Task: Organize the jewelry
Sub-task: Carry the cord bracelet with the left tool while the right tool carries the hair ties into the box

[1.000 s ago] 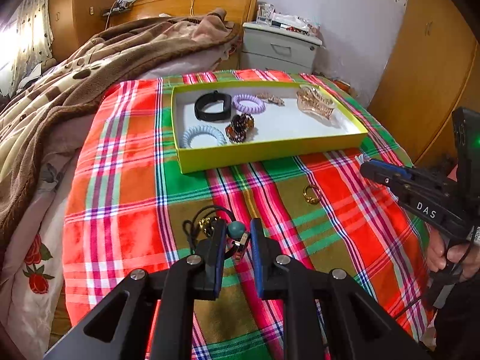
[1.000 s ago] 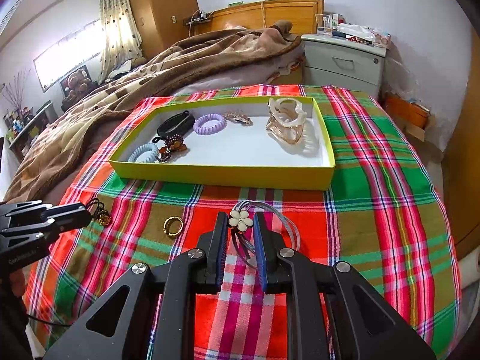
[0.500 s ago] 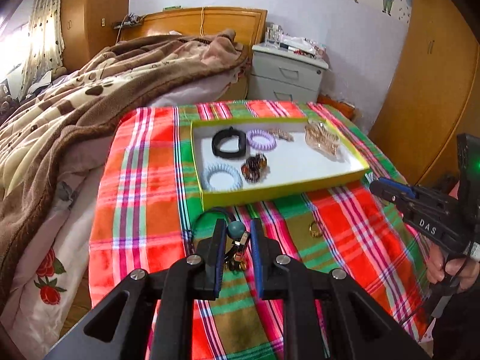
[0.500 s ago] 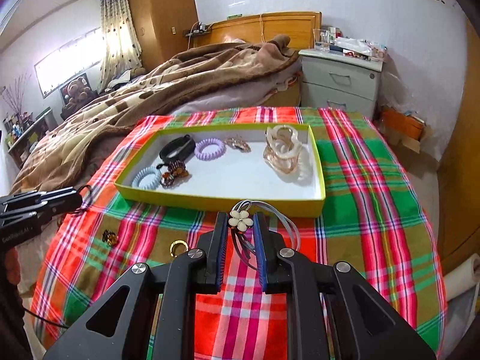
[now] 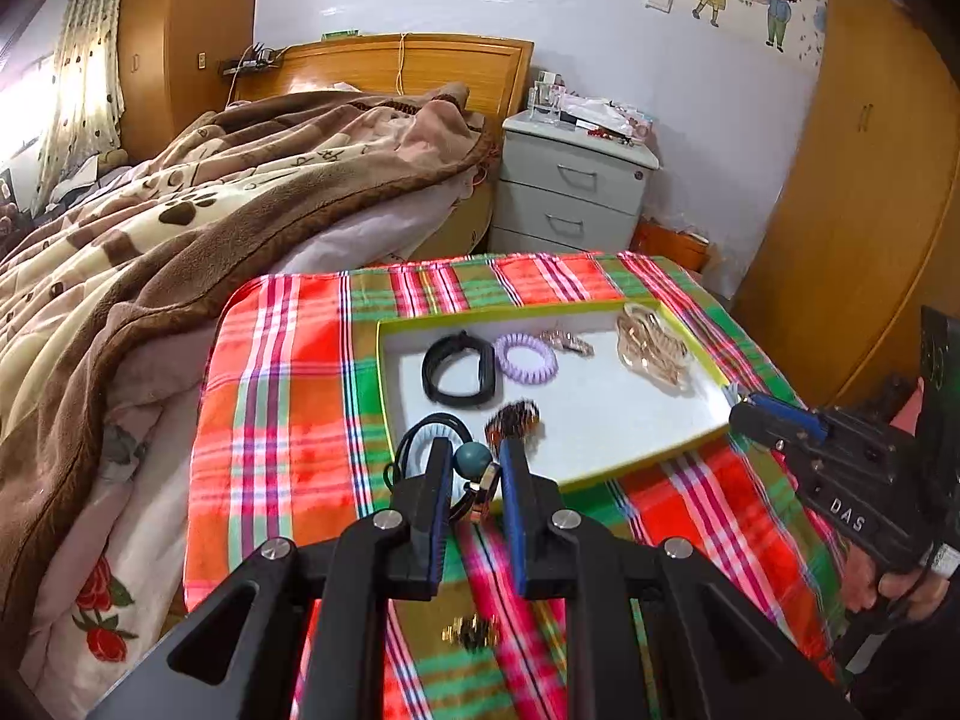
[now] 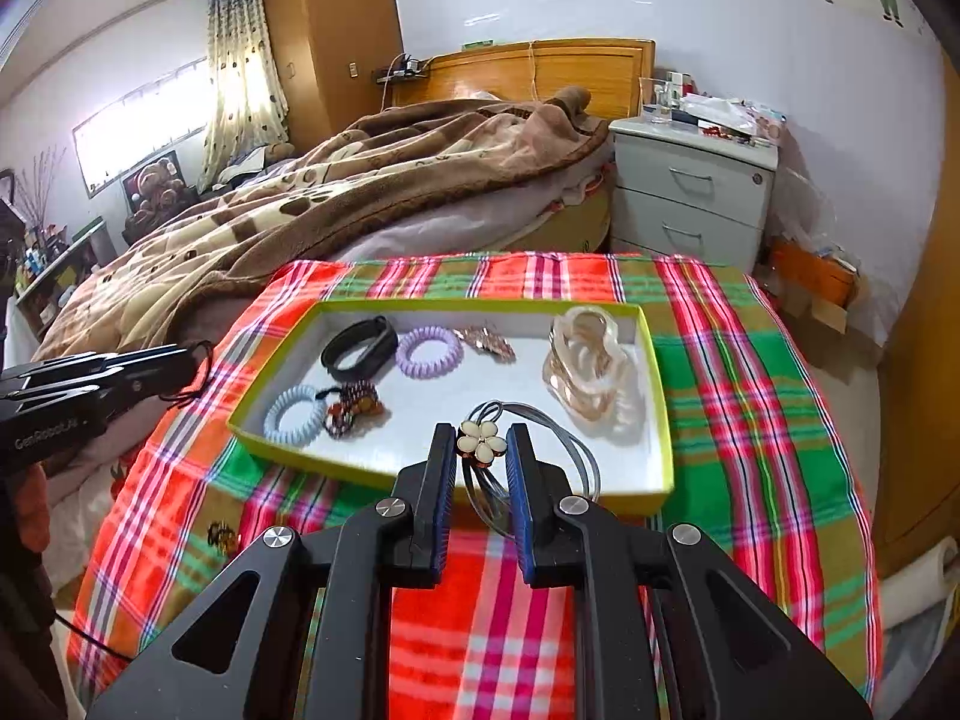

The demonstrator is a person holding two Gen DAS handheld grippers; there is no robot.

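A yellow-green tray with a white floor lies on the plaid cloth. In it are a black band, a purple coil tie, a clear claw clip, a light blue coil tie and a brown beaded piece. My left gripper is shut on a black cord hair tie with a teal bead, held above the tray's near left corner. My right gripper is shut on a grey hair tie with a white flower, held above the tray's near edge.
A gold ring and a small dark gold piece lie on the cloth in front of the tray. A bed with a brown blanket is at left, a grey nightstand behind, and a wooden wardrobe at right.
Both grippers have risen and moved forward toward the tray, each still holding its hair tie. The left one now hangs over the tray's near left corner.
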